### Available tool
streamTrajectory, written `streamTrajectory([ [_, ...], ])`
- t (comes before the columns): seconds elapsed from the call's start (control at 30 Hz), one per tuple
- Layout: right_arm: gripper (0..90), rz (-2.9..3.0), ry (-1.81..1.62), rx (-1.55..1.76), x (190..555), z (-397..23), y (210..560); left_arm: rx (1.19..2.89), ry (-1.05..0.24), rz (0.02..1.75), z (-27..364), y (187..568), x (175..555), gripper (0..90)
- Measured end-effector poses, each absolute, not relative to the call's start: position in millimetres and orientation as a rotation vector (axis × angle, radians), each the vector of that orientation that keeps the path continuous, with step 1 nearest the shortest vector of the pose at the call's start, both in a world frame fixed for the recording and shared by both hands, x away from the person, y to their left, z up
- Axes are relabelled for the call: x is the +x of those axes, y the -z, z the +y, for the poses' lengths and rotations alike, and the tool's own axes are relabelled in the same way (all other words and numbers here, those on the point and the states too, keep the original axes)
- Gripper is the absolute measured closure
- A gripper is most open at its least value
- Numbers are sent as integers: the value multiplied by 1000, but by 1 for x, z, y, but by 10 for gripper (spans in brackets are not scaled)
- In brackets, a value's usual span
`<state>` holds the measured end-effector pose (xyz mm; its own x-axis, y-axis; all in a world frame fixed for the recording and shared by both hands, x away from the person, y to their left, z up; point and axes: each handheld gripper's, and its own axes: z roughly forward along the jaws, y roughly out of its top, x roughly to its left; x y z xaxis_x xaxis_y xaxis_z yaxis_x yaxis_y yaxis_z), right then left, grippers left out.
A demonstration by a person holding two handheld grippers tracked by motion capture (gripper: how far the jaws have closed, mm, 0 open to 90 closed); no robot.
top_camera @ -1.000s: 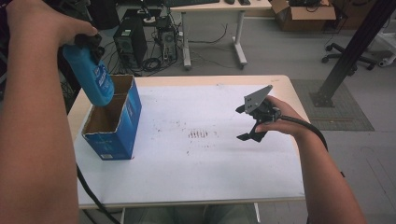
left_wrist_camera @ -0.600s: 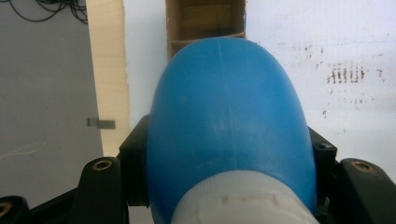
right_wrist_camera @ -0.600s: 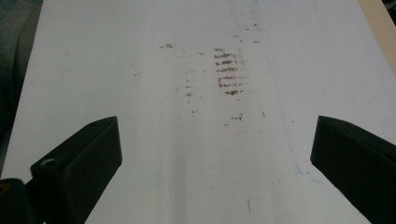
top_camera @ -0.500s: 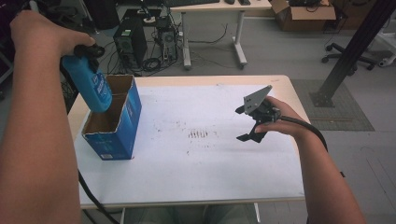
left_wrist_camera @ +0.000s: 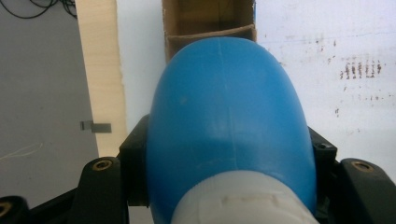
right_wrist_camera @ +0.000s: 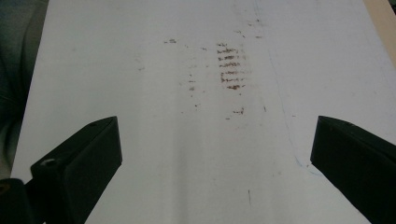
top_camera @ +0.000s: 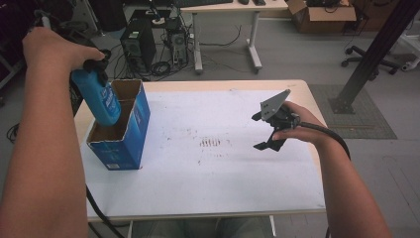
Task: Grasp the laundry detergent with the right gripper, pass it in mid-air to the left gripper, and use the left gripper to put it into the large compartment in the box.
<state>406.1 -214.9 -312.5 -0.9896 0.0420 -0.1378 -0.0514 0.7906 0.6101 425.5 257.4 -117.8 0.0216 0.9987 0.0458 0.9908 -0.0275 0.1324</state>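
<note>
An office or lab: computer towers (top_camera: 133,42) with tangled cables under desks (top_camera: 225,7), office chair (top_camera: 364,52), cardboard box (top_camera: 322,9).

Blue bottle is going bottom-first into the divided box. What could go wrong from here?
1. The rounded blue plastic bottle hangs right over the cardboard divider of the open blue cardboard box; its base may catch there instead of entering a compartment.
2. Nothing steadies the box: the right tool is open, apart from it over the white table sheet, so a bump could tip or slide it.
</note>
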Motion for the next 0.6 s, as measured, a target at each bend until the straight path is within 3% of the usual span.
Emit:
streamTrajectory([
  [0.6, 22, 2859, -936, -19, 404, -214, 305, 2232, -156, 2128, 265, 153, 427, 380],
])
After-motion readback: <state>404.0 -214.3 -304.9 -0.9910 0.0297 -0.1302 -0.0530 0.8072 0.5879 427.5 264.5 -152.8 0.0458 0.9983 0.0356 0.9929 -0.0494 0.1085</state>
